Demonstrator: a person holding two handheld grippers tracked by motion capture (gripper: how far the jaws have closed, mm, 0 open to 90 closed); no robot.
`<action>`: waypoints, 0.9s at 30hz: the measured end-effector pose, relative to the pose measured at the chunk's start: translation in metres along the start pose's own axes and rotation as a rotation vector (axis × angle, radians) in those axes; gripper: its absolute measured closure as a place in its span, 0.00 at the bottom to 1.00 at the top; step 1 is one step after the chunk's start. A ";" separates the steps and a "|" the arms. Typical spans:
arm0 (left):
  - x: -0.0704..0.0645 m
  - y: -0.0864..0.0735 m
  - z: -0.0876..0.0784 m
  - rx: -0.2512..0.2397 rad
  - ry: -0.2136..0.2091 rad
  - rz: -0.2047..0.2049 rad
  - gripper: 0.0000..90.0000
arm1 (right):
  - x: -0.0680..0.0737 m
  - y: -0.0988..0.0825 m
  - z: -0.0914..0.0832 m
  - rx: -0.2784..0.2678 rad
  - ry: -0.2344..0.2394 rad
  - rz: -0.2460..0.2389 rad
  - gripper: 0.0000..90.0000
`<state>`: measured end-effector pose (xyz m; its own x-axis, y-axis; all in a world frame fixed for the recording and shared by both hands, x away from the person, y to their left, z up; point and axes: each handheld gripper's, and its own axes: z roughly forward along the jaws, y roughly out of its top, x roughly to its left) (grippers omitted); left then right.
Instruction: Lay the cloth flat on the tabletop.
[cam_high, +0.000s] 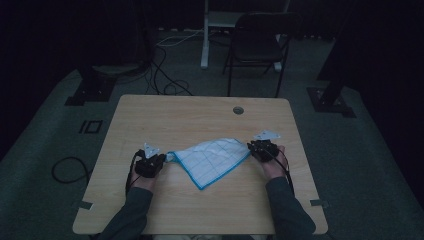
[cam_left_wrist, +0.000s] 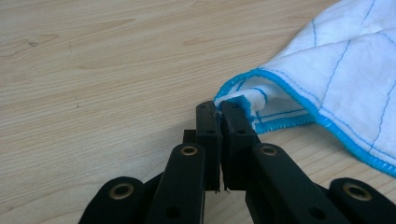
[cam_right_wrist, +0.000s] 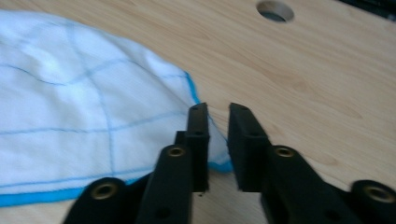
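A white cloth (cam_high: 212, 160) with blue grid lines and a blue stitched edge lies partly folded on the wooden table (cam_high: 200, 115). My left gripper (cam_high: 164, 157) is at the cloth's left corner. In the left gripper view the cloth (cam_left_wrist: 336, 70) has its bunched corner pinched between the jaws of the left gripper (cam_left_wrist: 218, 107), which are shut on it. My right gripper (cam_high: 251, 147) is at the cloth's right corner. In the right gripper view the right gripper (cam_right_wrist: 218, 109) has its jaws apart, and the corner of the cloth (cam_right_wrist: 70, 107) lies in and under the gap with the pads off it.
A round cable hole (cam_high: 238, 110) sits in the table near its far edge, also seen as the hole (cam_right_wrist: 275, 10). Beyond the table stand a dark folding chair (cam_high: 257, 40) and stand legs, with cables (cam_high: 165, 75) on the floor.
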<state>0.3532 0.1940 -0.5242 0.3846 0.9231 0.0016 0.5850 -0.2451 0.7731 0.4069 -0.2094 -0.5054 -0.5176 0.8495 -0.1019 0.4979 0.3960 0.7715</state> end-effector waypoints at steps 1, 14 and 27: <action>0.000 0.000 0.000 0.000 0.000 0.000 0.97 | 0.004 0.001 -0.002 -0.007 0.012 -0.006 0.82; -0.003 0.002 -0.001 -0.013 -0.009 -0.005 0.97 | 0.077 -0.004 -0.003 -0.028 0.176 -0.092 0.76; -0.006 0.005 -0.005 -0.033 -0.017 -0.007 0.97 | 0.155 -0.008 0.010 0.020 0.337 -0.192 0.62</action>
<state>0.3506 0.1890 -0.5174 0.3930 0.9194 -0.0149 0.5644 -0.2284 0.7933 0.3294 -0.0773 -0.5331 -0.8010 0.5979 -0.0286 0.3811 0.5464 0.7458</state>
